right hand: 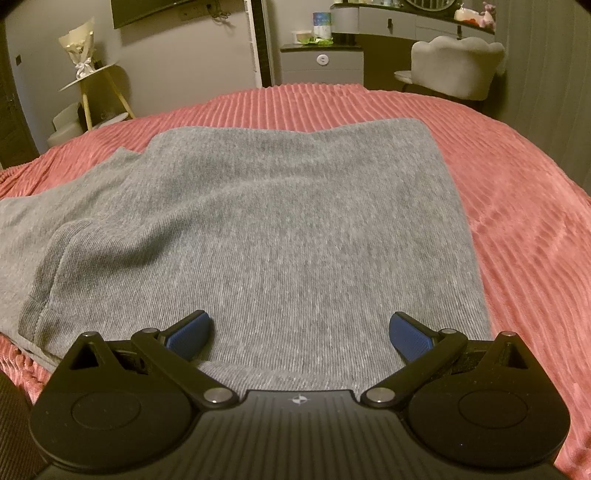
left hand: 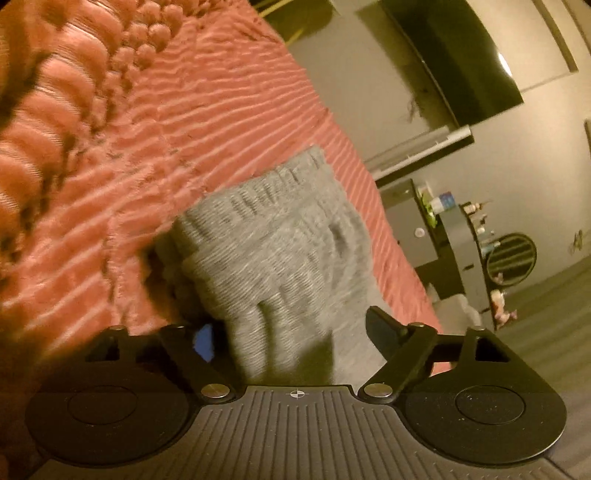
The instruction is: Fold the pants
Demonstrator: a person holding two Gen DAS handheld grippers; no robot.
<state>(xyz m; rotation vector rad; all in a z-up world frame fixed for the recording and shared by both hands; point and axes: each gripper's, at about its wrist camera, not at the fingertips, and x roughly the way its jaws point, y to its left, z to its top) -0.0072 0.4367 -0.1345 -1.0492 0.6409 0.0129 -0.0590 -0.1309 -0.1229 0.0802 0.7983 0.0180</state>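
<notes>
Grey ribbed pants [right hand: 280,229] lie folded flat on a pink ribbed bedspread [right hand: 524,206]. My right gripper [right hand: 299,332] is open and empty, its blue pads [right hand: 192,334] just above the near edge of the pants. In the blurred, tilted left wrist view the pants [left hand: 280,251] show as a folded grey stack on the bedspread [left hand: 207,122]. My left gripper [left hand: 291,332] is open, with a fold of grey cloth lying between its spread fingers; the left blue pad [left hand: 205,341] is partly hidden by cloth.
Beyond the bed's far edge stand a grey nightstand [right hand: 321,62], a white chair [right hand: 454,66], a dresser [right hand: 413,18] and a yellow-legged side table with a bouquet [right hand: 92,74]. A dark wall screen [left hand: 454,62] shows in the left wrist view.
</notes>
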